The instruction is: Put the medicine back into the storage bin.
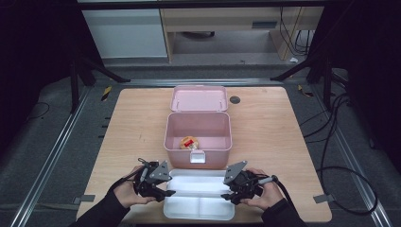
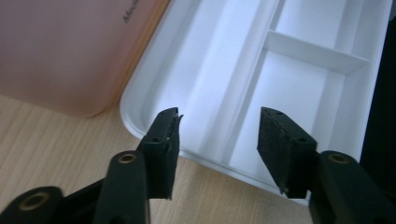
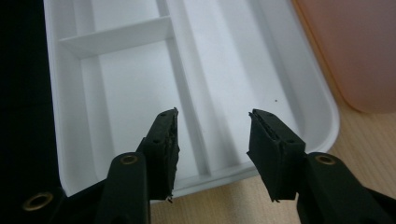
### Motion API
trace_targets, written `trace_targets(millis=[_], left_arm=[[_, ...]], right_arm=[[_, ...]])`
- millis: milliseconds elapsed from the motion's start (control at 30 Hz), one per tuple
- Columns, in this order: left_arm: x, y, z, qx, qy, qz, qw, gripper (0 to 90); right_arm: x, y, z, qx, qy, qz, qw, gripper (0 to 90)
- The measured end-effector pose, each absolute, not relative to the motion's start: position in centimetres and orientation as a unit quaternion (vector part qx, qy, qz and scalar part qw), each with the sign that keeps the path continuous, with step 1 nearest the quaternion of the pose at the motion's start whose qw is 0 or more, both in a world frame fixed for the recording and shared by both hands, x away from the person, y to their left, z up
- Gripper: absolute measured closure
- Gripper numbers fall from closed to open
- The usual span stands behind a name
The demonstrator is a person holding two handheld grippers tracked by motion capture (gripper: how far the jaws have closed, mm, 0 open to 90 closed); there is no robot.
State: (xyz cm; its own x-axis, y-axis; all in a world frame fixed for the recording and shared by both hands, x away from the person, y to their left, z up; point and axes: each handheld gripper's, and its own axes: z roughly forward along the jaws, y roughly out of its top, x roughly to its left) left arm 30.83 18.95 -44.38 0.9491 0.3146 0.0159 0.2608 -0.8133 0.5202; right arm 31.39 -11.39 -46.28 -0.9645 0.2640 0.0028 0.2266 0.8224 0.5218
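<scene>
Table [image 1: 265,127]: pale wood, taking up the middle of the high view.
Pink box [image 1: 197,135]: centre of the table, lid thrown back toward the top of the frame; a small yellow and red item [image 1: 189,142] lies on its floor.
White tray [image 1: 199,208]: lower centre, just in front of the pink box, split into compartments, resting flat on the table.
Left tongs [image 1: 170,193]: at the tray's left end, lower left of centre; in the left gripper view [image 2: 218,133] the jaws stand apart astride the tray's end rim, pads not pressing it.
Right tongs [image 1: 226,196]: at the tray's right end; in the right gripper view [image 3: 212,133] the jaws straddle the rim, likewise released.
</scene>
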Motion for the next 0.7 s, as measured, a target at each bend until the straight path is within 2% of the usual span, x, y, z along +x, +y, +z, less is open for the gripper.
trace_targets(millis=[367, 700], left_arm=[[31.2, 17.7, -45.6, 0.966, 0.128, 0.02, 0.223, 72.9], [31.8, 17.2, -46.6, 0.973, 0.117, 0.008, 0.199, 78.7]], right_arm=[[31.8, -10.5, -47.3, 0.116, 0.967, 0.229, 0.006, 73.5], [32.2, -9.9, -47.8, 0.106, 0.973, 0.204, -0.002, 81.5]])
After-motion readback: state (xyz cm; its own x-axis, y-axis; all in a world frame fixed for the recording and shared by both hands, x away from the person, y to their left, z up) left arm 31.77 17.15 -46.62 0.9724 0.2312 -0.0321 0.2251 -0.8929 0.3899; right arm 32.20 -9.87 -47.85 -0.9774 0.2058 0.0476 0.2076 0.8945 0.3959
